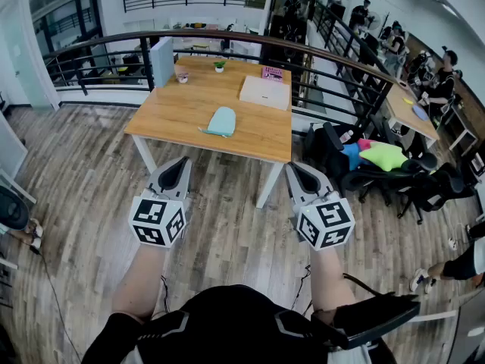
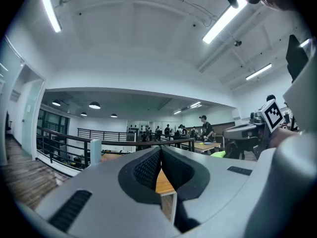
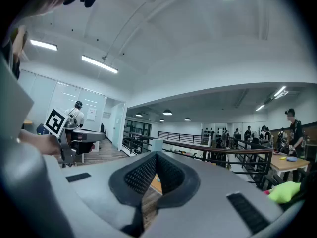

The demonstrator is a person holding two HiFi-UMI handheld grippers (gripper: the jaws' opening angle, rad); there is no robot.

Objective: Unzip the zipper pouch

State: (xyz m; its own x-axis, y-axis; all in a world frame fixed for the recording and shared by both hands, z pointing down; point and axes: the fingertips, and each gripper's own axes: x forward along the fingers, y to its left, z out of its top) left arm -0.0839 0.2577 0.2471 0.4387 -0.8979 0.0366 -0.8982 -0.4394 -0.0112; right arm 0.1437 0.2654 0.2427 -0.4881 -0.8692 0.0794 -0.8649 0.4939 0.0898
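Note:
A light teal zipper pouch [image 1: 221,121] lies flat near the front of a wooden table [image 1: 174,112] in the head view. My left gripper [image 1: 184,161] and right gripper [image 1: 291,167] hang level over the floor, short of the table's front edge and well apart from the pouch. Both are shut with nothing between the pads. In the left gripper view the left gripper [image 2: 161,151] has its jaws closed at the tips, the table edge showing in the gap behind. The right gripper [image 3: 155,158] looks the same in the right gripper view.
On the table's far side lie a flat beige box [image 1: 265,92], a pink item [image 1: 272,72], a small potted plant [image 1: 219,65] and a blue-grey upright panel [image 1: 161,61]. A dark railing [image 1: 227,36] curves behind. Chairs with bright cushions [image 1: 383,156] stand at the right.

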